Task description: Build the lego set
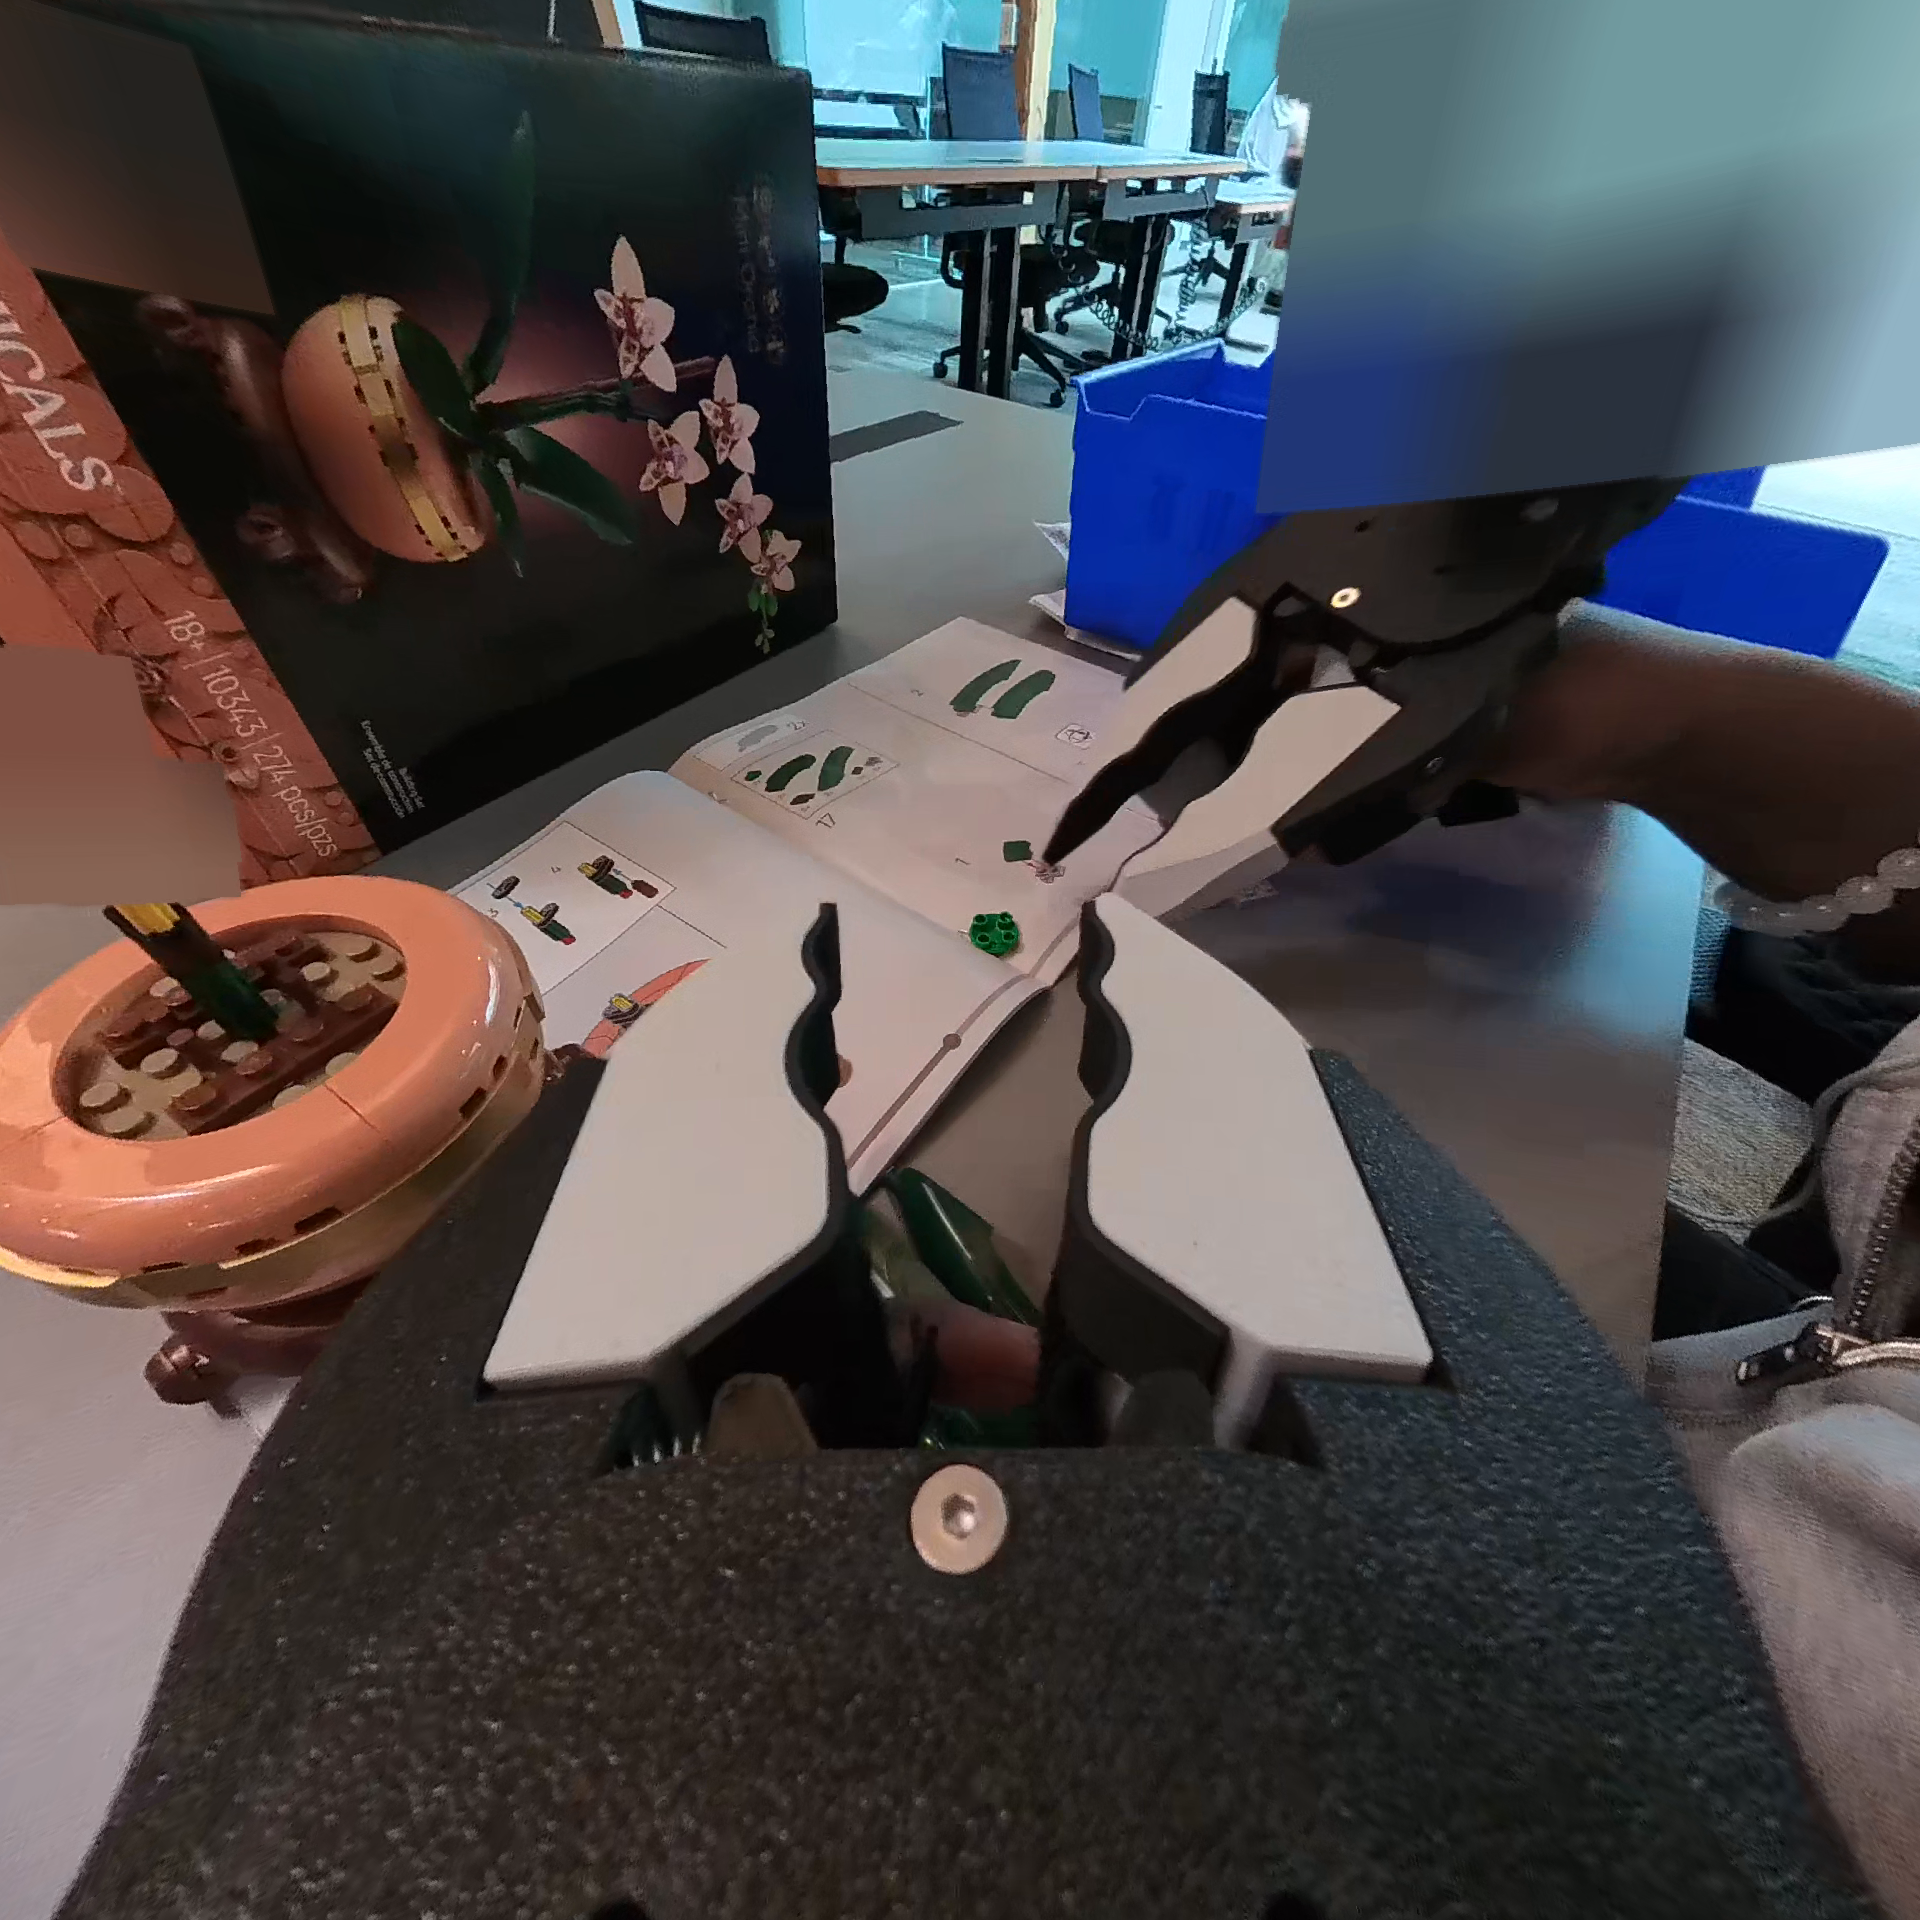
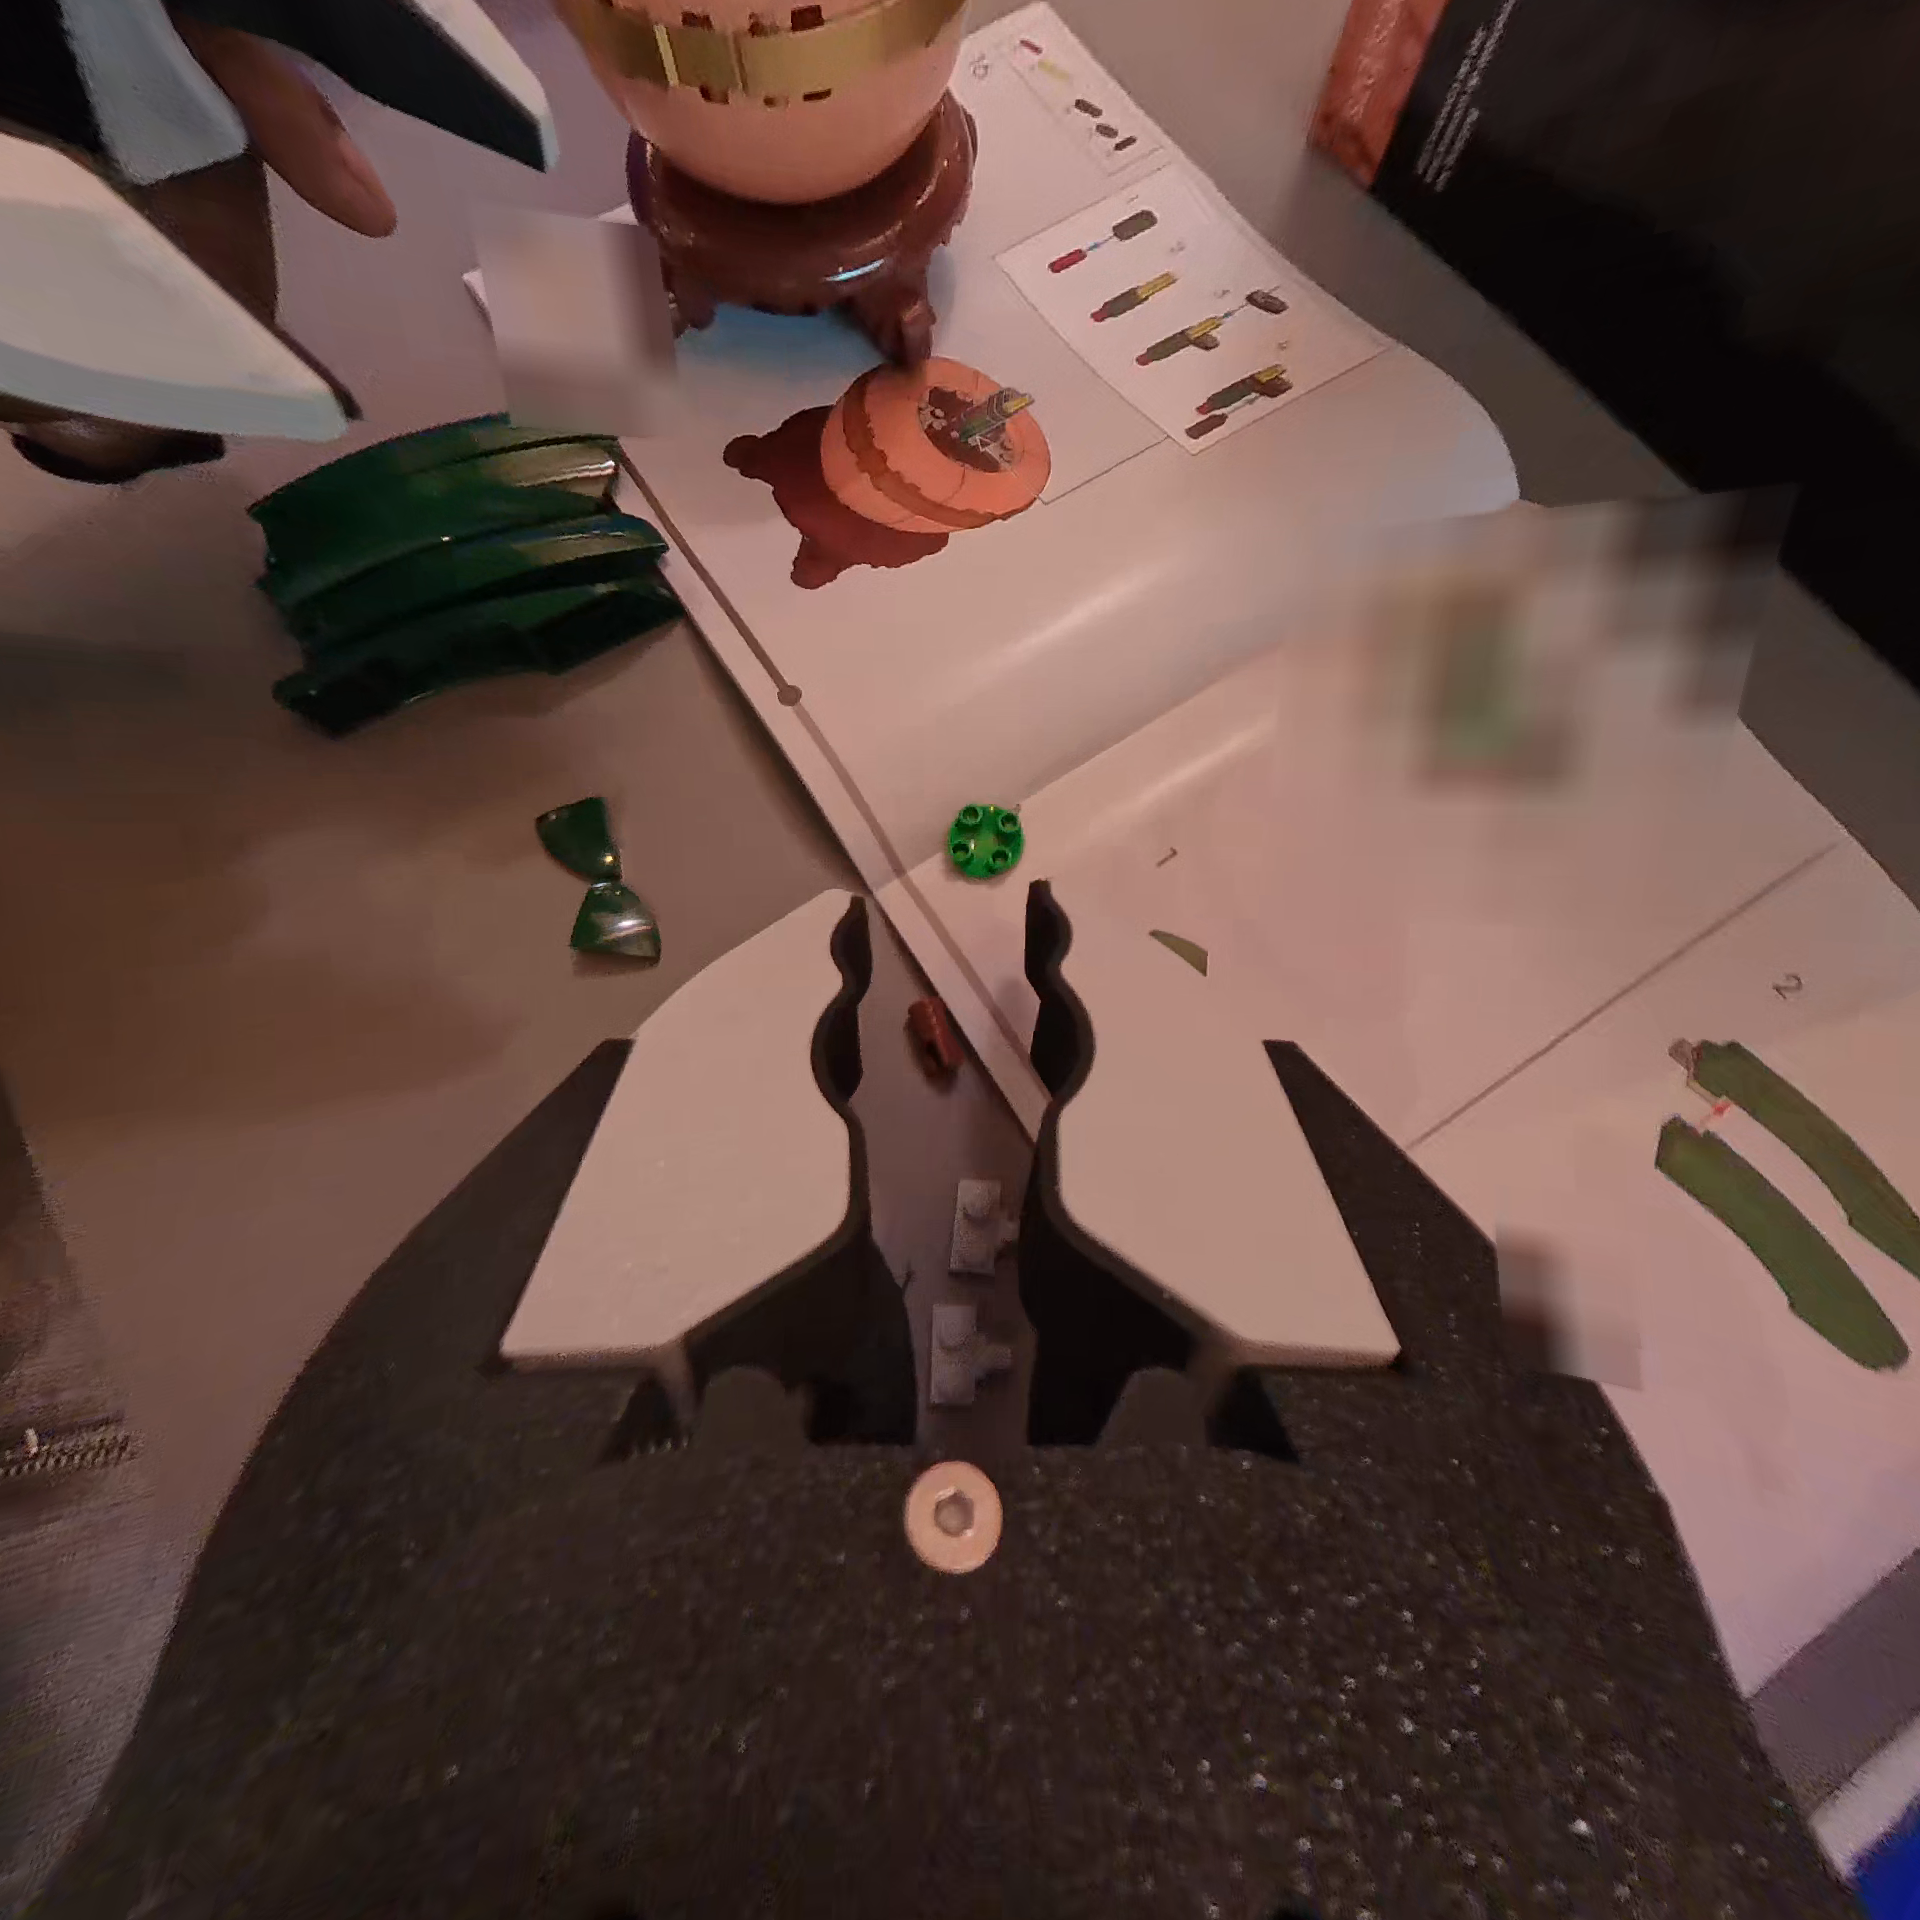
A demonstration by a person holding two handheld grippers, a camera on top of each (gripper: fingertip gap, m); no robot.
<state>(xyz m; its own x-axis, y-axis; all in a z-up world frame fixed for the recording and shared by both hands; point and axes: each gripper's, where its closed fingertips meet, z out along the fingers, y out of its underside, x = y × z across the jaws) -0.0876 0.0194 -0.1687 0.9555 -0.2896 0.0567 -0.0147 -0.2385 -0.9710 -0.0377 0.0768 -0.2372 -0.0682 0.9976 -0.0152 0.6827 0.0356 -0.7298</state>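
Pot model (image 1: 239, 1049), pink with gold band and a green-yellow stem rising from its studded top, stands at the left on the desk (image 1: 1403, 997), the set's box (image 1: 468, 364) behind it. Judged step: the leaf sub-build shown on the open instruction booklet (image 2: 1195, 644); no leaf parts joined yet.

Dark green curved leaf pieces (image 2: 447, 561) lie stacked just off the booklet's left edge, two small dark green wedges (image 2: 601, 883) nearer. Small brown piece (image 2: 932, 1034) and two grey bracket pieces (image 2: 971, 1288) rest on the desk between the right fingers.

Left hand-held gripper (image 1: 956, 935): fingers parted, gripping nothing, hovering above the leaf stack.

Bright green round plate (image 2: 985, 840) sits on the booklet just beyond the right fingertips.

Right hand-held gripper (image 2: 943, 904): moderately open, empty, angled down toward the page.

Next move likely calls for closing on the round plate or a bracket; the flat, small parts need a low, square approach.
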